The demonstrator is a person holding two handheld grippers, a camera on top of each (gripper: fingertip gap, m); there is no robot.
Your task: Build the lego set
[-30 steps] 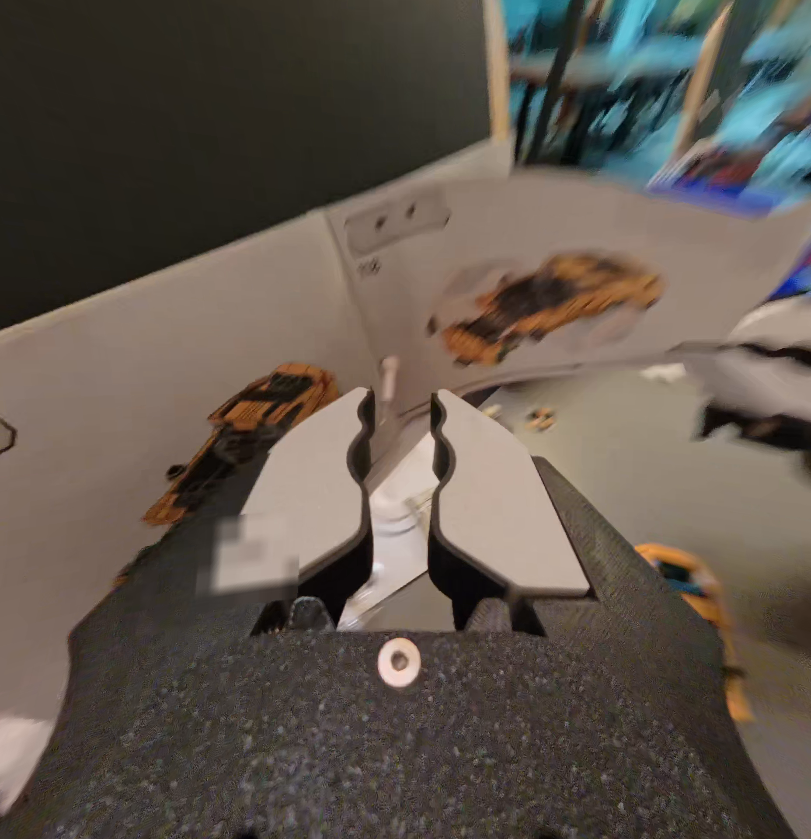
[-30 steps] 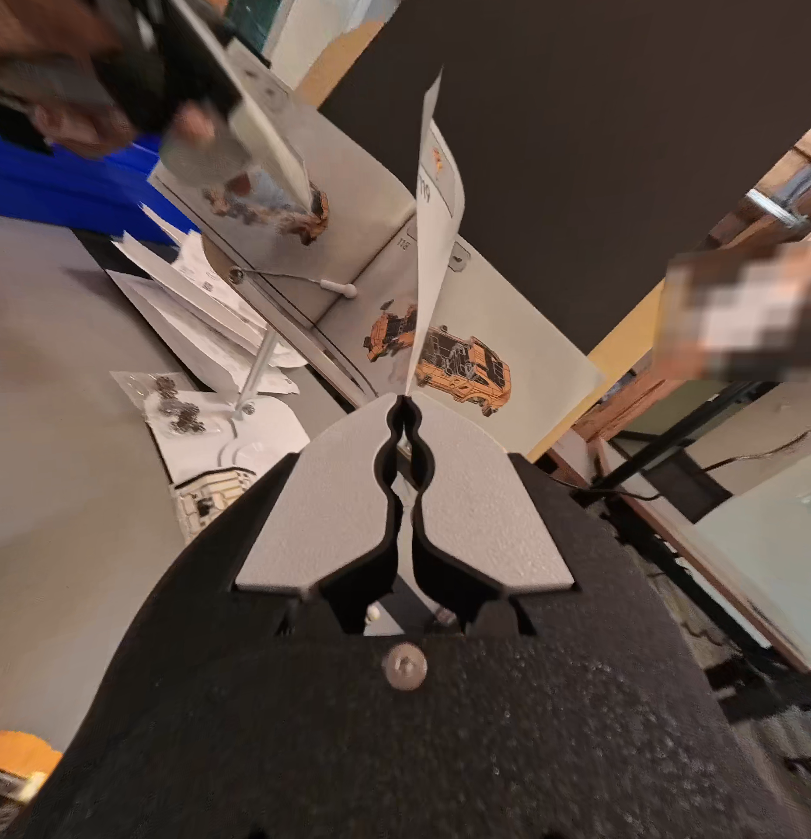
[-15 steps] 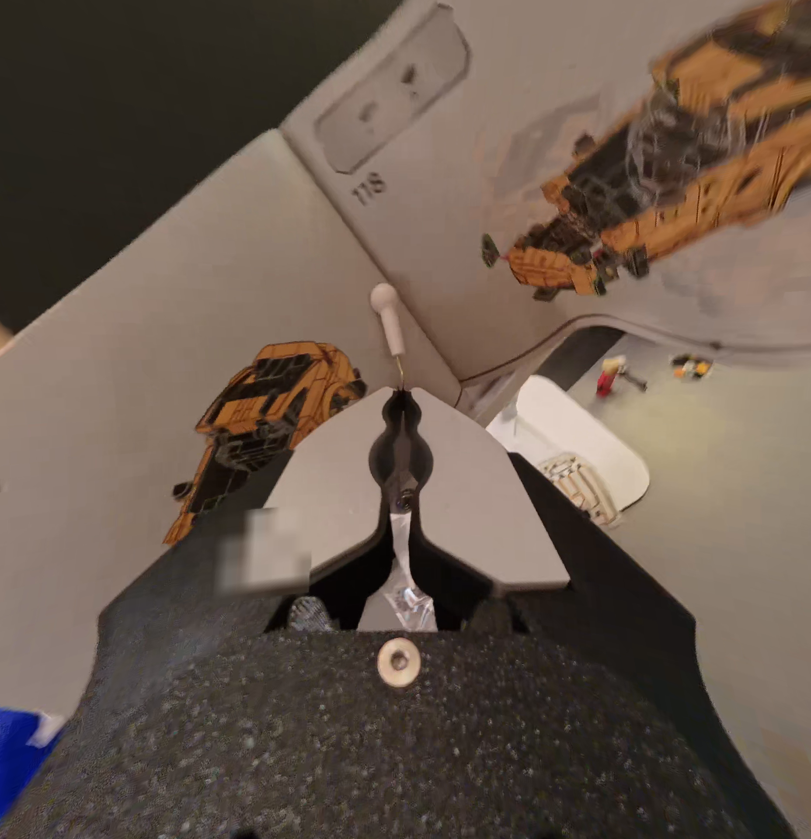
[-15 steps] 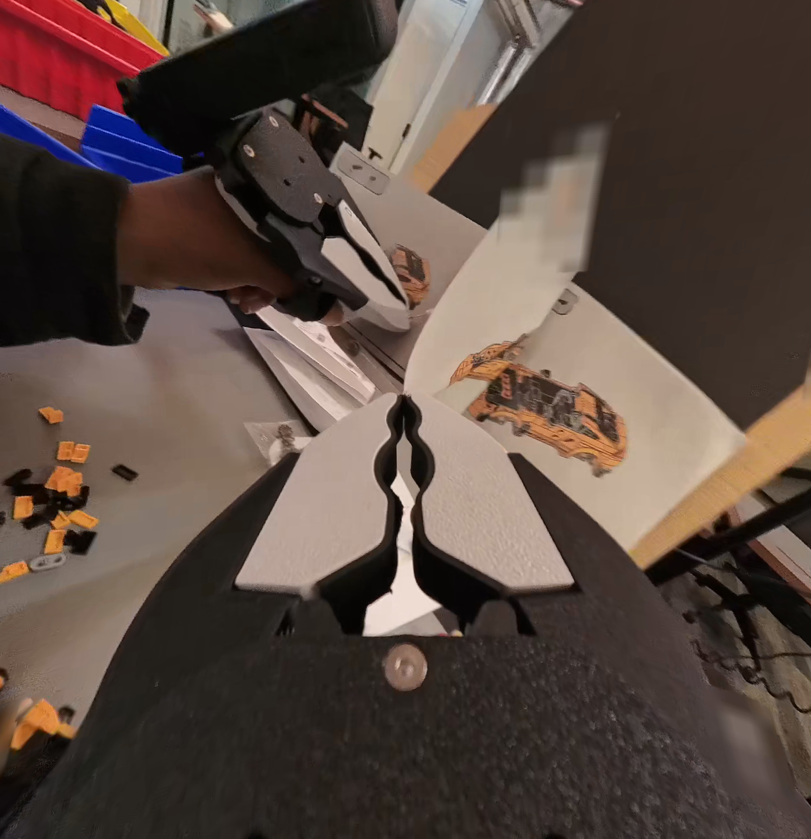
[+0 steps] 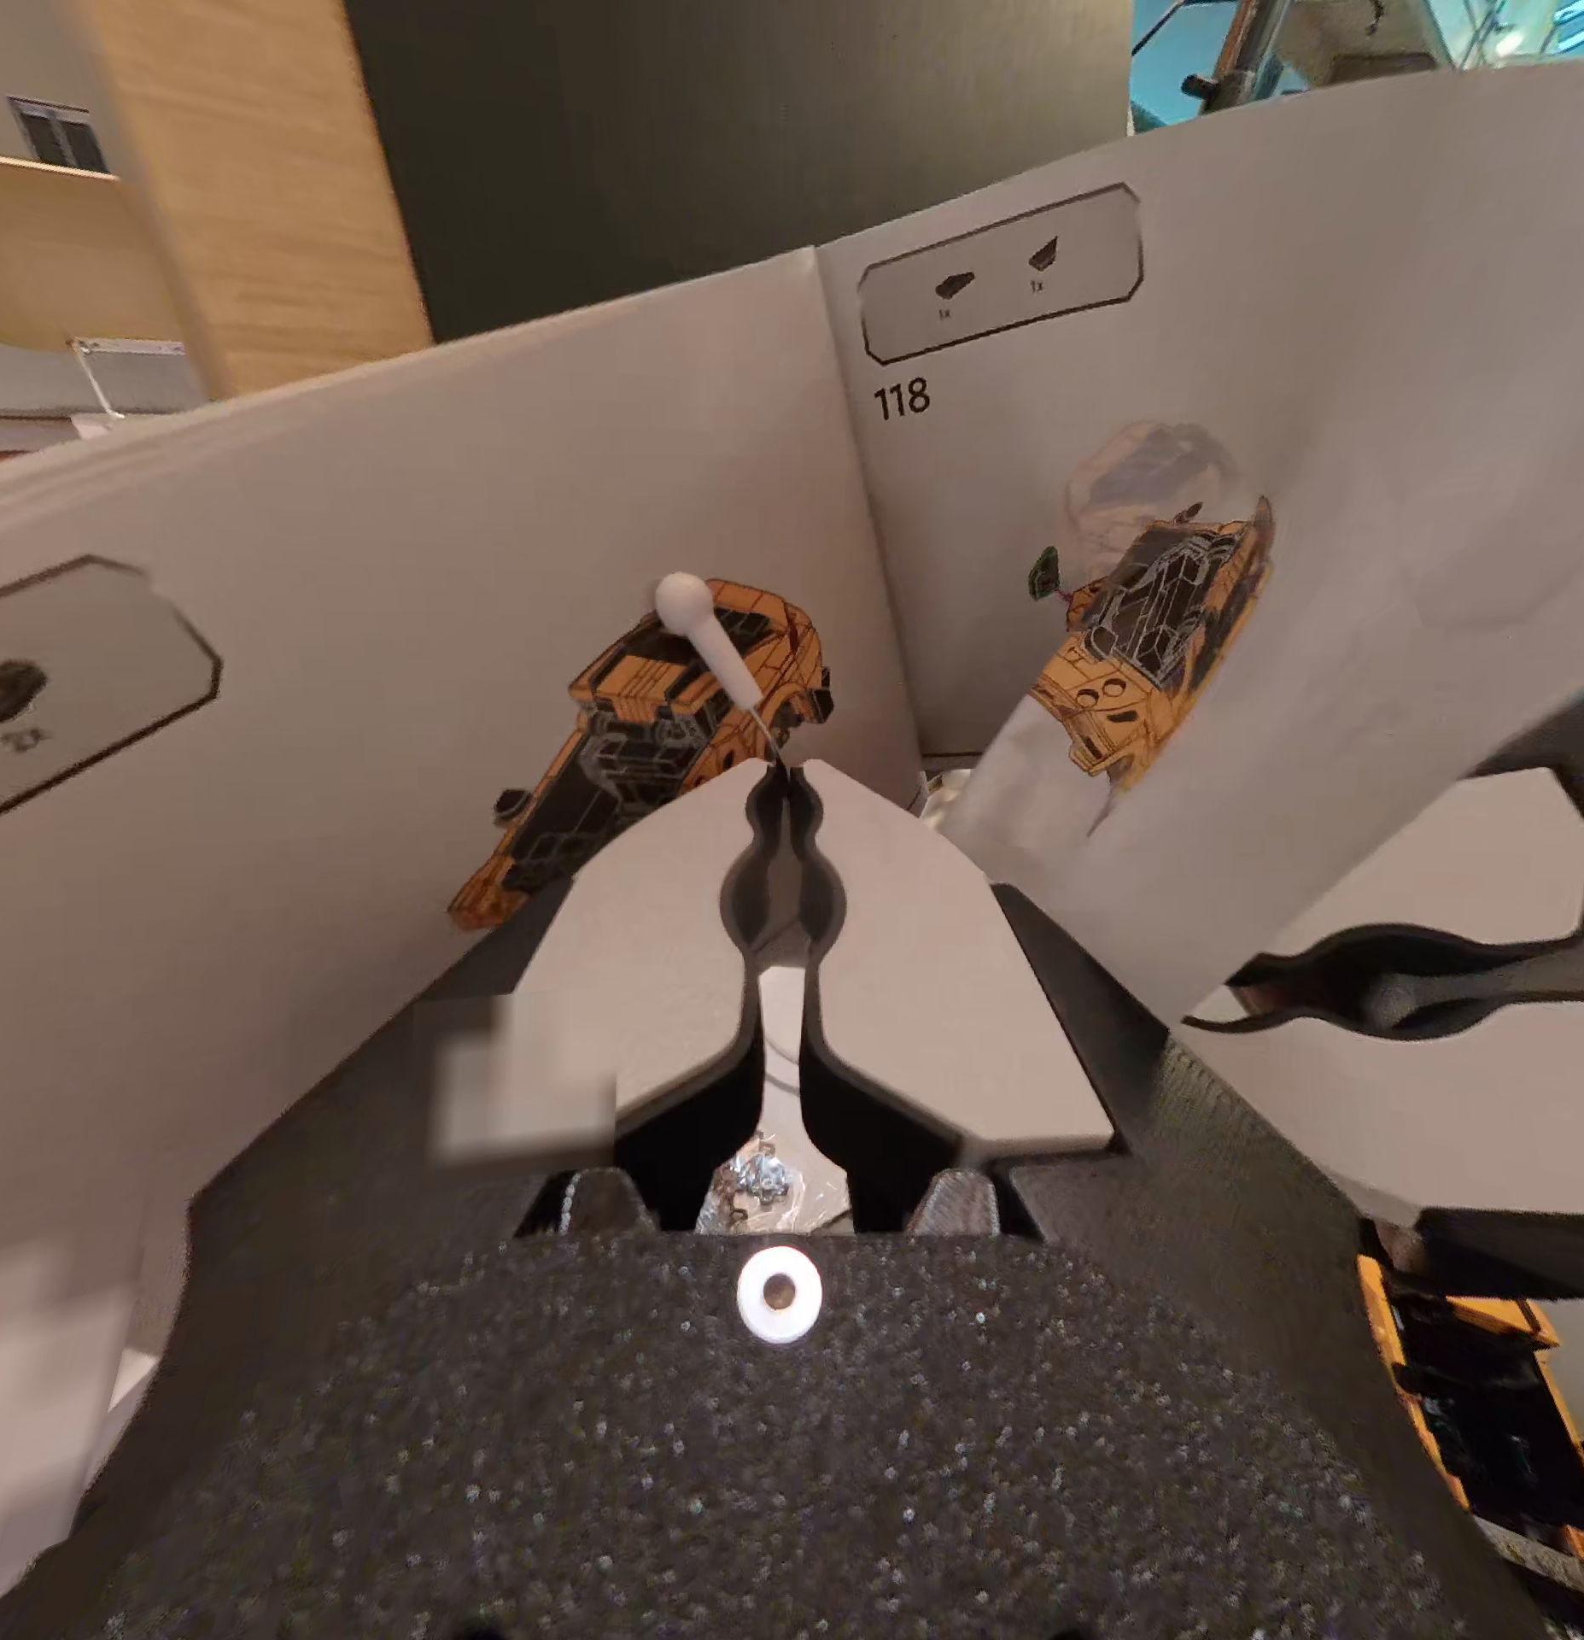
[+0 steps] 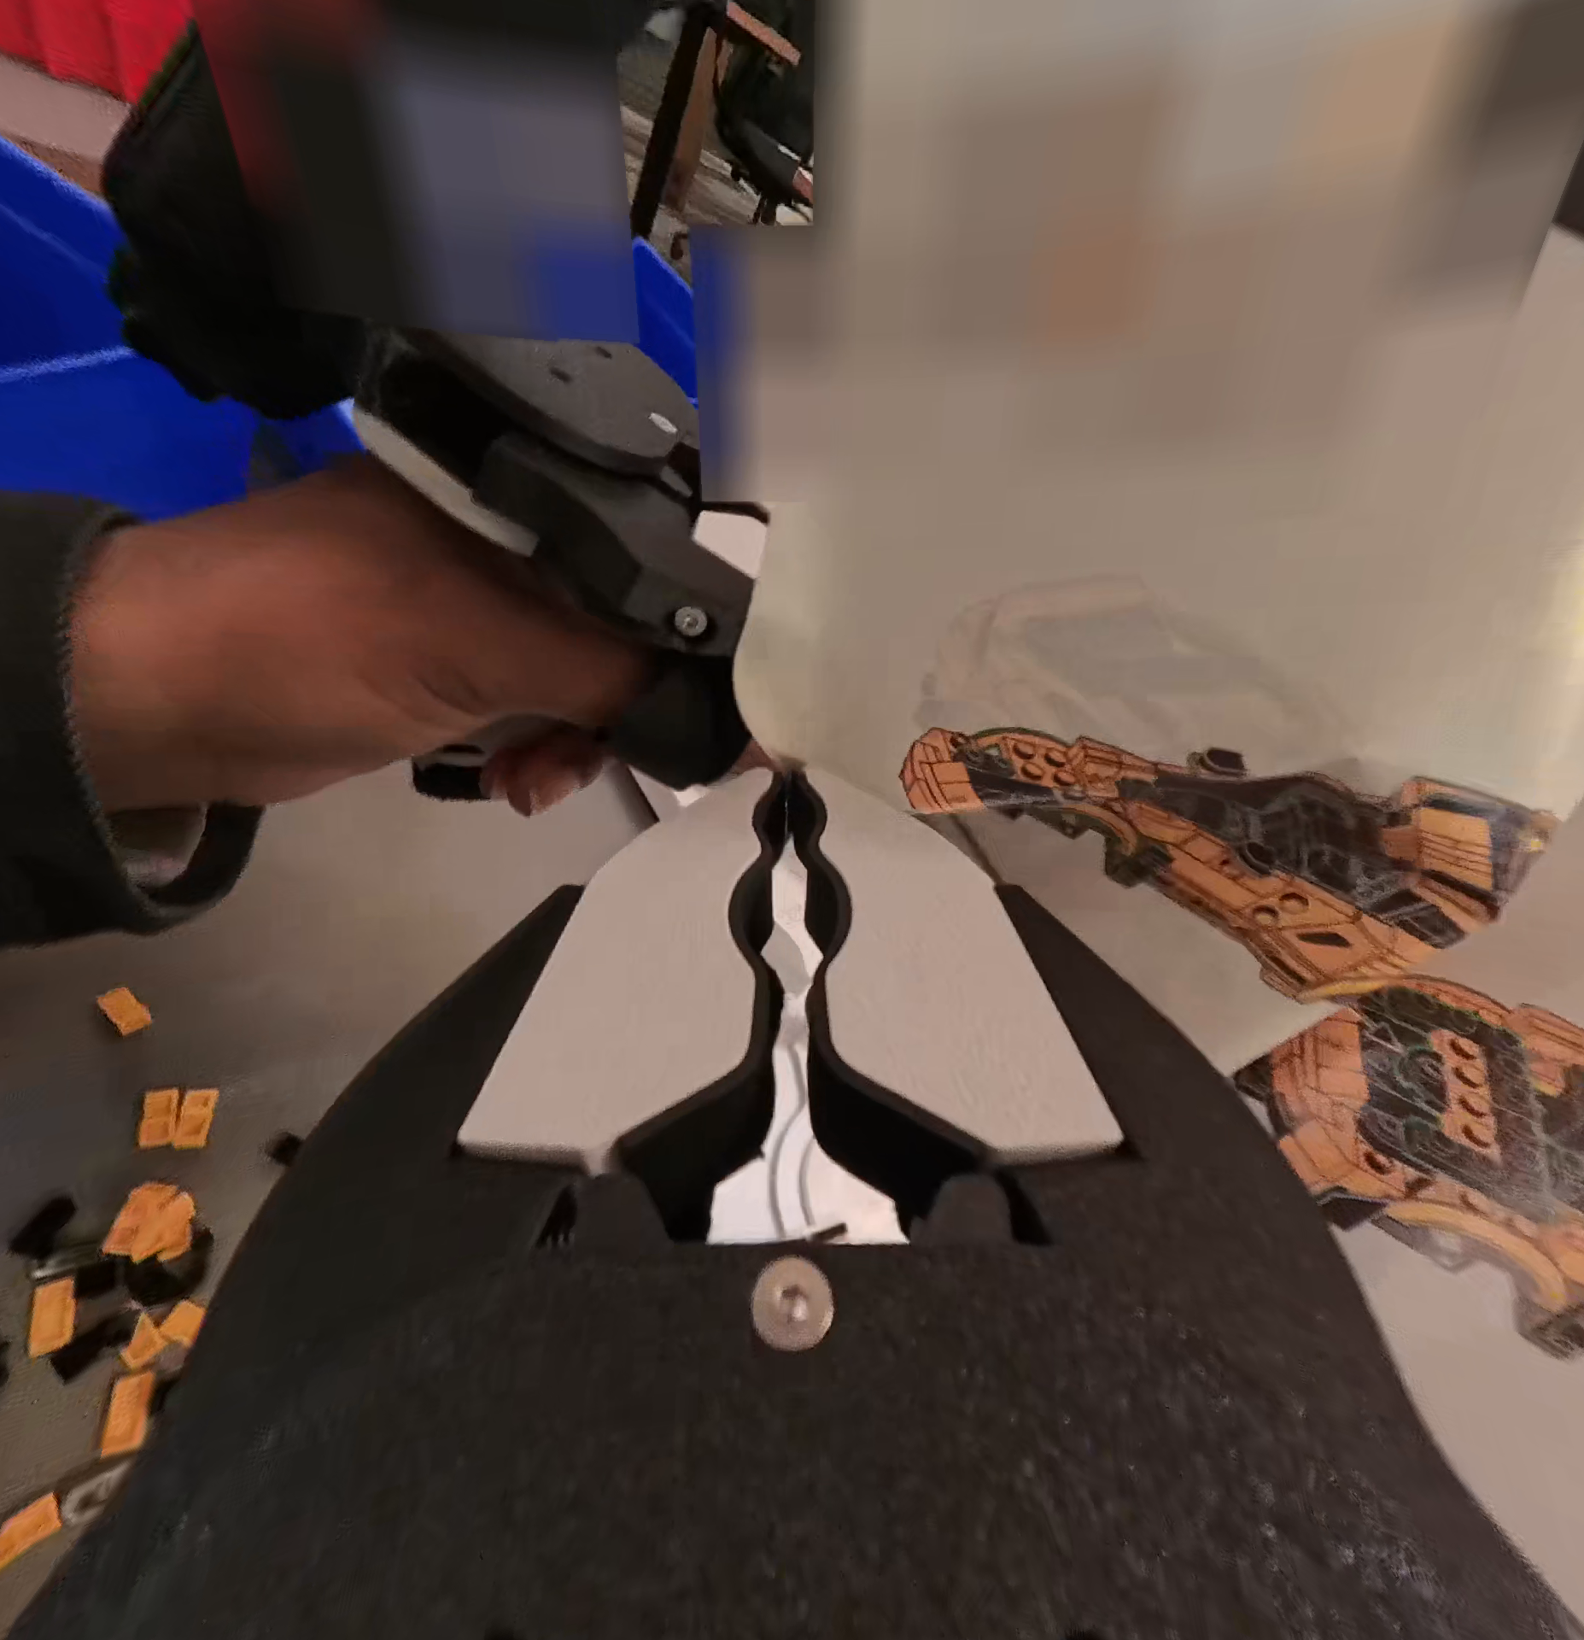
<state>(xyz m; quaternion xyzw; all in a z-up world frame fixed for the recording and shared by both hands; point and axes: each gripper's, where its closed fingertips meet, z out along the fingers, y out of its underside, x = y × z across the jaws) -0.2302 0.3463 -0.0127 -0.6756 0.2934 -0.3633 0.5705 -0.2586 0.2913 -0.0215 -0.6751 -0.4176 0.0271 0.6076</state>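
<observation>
- The left gripper (image 5: 784, 781) has its jaws pressed together at the tips, pinching the thin wire stem of a white-tipped page-holder arm (image 5: 701, 632) that slants up toward 11 o'clock from the tips.
- Straight behind that arm, from 9 to 3 o'clock, stands the open instruction booklet (image 5: 344, 639); its left page shows an orange and black car drawing just beyond the tips, and a second car drawing sits on the page at 2 o'clock.
- Through the gap between the left fingers, toward 6 o'clock, a clear bag of small dark parts (image 5: 757, 1180) shows below.
- At 3 o'clock in the left wrist view the other gripper's fingers reach in; at 5 o'clock lies a part-built orange and black lego car (image 5: 1471, 1411).
- The right gripper (image 6: 788, 785) is closed, nipping the lower corner of a curled booklet page (image 6: 1081, 532), which rises from the tips toward 1 o'clock.
- At 10 o'clock from the right tips, a hand (image 6: 327, 648) holds the left gripper, its nose almost touching the same page corner.
- Loose orange and black lego pieces (image 6: 149, 1242) lie on the grey table (image 6: 344, 932) at 8 o'clock, well apart from the right tips.
- Blue bins (image 6: 52, 355) stand at 10 o'clock, behind the hand.
</observation>
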